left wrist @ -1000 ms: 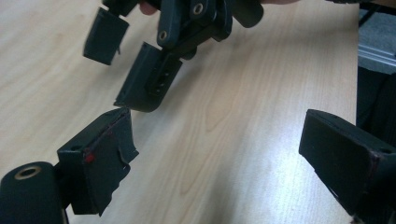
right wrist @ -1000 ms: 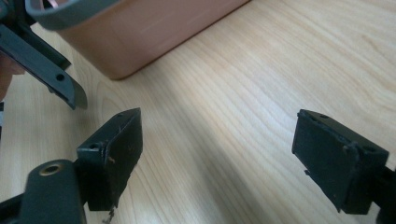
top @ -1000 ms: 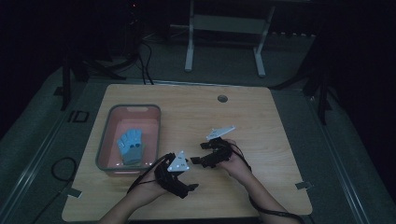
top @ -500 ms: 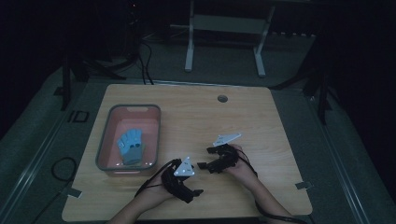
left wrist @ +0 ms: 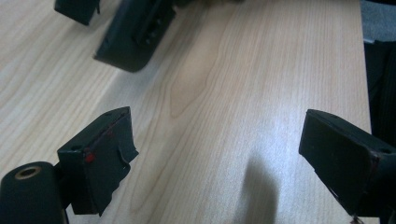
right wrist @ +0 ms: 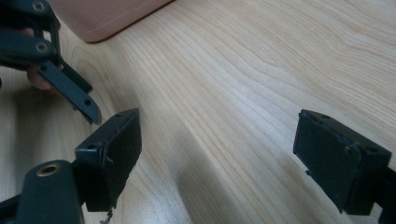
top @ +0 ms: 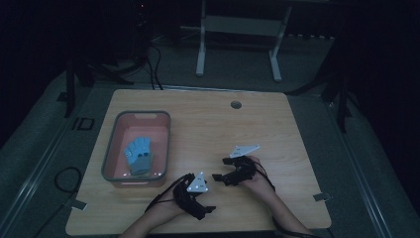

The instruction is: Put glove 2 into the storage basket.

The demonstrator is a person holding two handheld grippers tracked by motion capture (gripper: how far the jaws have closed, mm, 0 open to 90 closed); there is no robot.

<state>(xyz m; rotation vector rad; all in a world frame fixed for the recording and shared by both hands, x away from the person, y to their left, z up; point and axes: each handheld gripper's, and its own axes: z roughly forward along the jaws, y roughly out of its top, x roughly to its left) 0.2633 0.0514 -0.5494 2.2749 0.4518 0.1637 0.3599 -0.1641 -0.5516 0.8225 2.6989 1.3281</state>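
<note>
One blue glove-like item [top: 138,155] is observed lying inside the pink tray [top: 163,144], which stands on the left part of the wooden table [top: 277,129]. The item's exact nature cannot be determined in the dim high view. Nothing is held by either tool.

The left gripper [top: 210,209] is seen at the near edge of the table, just off the tray's near right corner; in the left gripper view its jaws stand wide apart with only bare wood between them. The right gripper [top: 216,177] is located just beside it, toward the table's middle, with jaws likewise spread and empty in the right gripper view. The two grippers are near each other but not touching.

It is judged that both tools are being parked low on the table, with the item already deposited. For this to be done well, the jaws should be kept apart from each other, the trailing cables kept off the tray, and the tray rim left undisturbed.

Count: one tray, one blue item, two grippers, one round port [top: 236,105] in the far tabletop.
</note>
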